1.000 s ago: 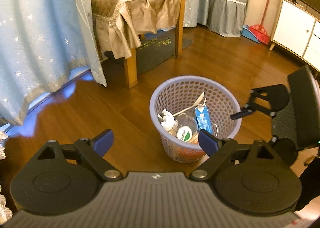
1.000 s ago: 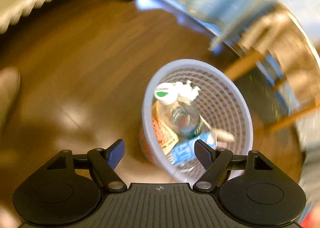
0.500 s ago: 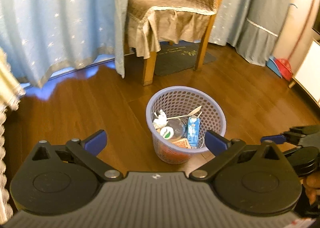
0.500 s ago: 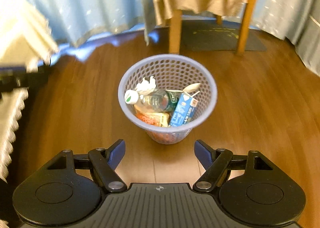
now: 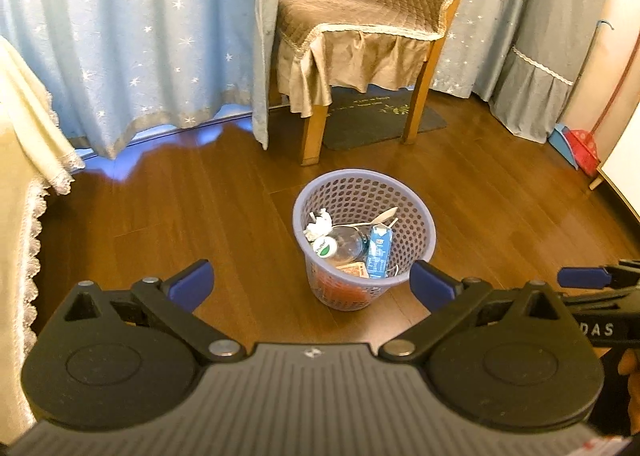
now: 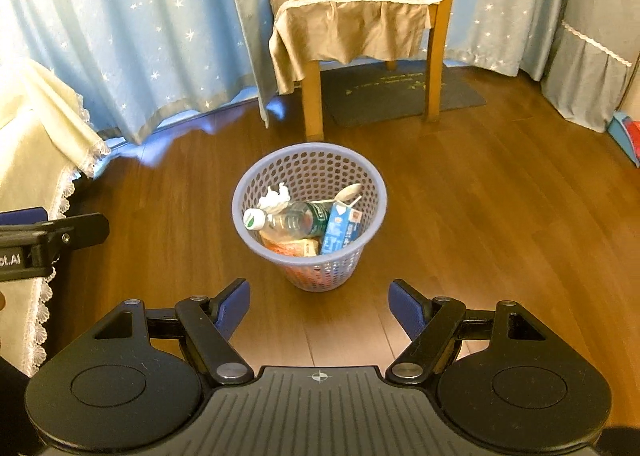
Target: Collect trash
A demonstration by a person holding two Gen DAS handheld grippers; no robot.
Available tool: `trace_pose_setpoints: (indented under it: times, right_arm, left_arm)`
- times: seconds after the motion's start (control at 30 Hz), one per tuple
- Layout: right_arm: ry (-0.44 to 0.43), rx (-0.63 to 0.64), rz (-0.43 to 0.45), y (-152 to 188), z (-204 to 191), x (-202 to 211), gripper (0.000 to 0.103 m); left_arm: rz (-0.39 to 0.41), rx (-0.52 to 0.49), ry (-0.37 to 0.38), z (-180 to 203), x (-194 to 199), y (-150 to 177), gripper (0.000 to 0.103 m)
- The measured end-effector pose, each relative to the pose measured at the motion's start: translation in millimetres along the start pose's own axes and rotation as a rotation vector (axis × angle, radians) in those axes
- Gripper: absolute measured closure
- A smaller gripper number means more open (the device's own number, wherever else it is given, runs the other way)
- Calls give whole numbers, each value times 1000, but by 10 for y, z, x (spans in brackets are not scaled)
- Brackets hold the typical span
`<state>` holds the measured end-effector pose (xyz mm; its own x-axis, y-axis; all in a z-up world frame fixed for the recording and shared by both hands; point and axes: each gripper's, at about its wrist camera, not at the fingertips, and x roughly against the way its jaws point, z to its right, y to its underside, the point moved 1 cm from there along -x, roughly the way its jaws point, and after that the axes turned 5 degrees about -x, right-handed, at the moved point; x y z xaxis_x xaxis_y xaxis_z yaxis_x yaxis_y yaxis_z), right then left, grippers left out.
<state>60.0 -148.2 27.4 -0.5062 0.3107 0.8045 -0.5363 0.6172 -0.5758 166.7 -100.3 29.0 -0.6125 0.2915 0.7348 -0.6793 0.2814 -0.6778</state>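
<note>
A lilac perforated wastebasket (image 5: 420,252) (image 6: 256,184) stands on the wooden floor. Inside lie a clear plastic bottle (image 5: 344,243) (image 6: 294,219) with a white-green cap, a blue carton (image 5: 378,252) (image 6: 340,234), crumpled white tissue (image 5: 318,224) (image 6: 274,198), a white spoon (image 5: 384,215) (image 6: 348,192) and an orange wrapper (image 6: 296,248). My left gripper (image 5: 310,282) hovers above and in front of the basket, open, nothing between its blue pads. My right gripper (image 6: 319,306) is likewise open and empty, well back from the basket. Each gripper shows at the edge of the other's view.
A wooden chair (image 5: 360,36) (image 6: 352,12) with a brown quilted cover stands behind the basket on a dark mat (image 6: 404,92). Blue star curtains (image 5: 140,36) hang at the back. A cream lace cloth (image 5: 20,176) drapes at left. A red broom and dustpan (image 5: 580,144) lean at right.
Both grippers have risen and pulled back from the basket, which now looks smaller and farther away. The right wrist view has rolled upright. The left jaws spread slightly wider.
</note>
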Motion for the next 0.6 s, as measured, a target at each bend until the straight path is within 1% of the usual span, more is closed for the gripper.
trace_pose_setpoints:
  times: [0.07,0.3,0.6]
  right_arm:
    - [4,1,-1,16,-22,60,29]
    - [6,7,-6,25,-103,311,29]
    - [-10,40,0,83,-229,616,29]
  left_arm:
    - [0,6,-8,-2,73,-5,1]
    - [-22,26,-71,7,333,31,1]
    - [-57,69,-106,-7,699,162,1]
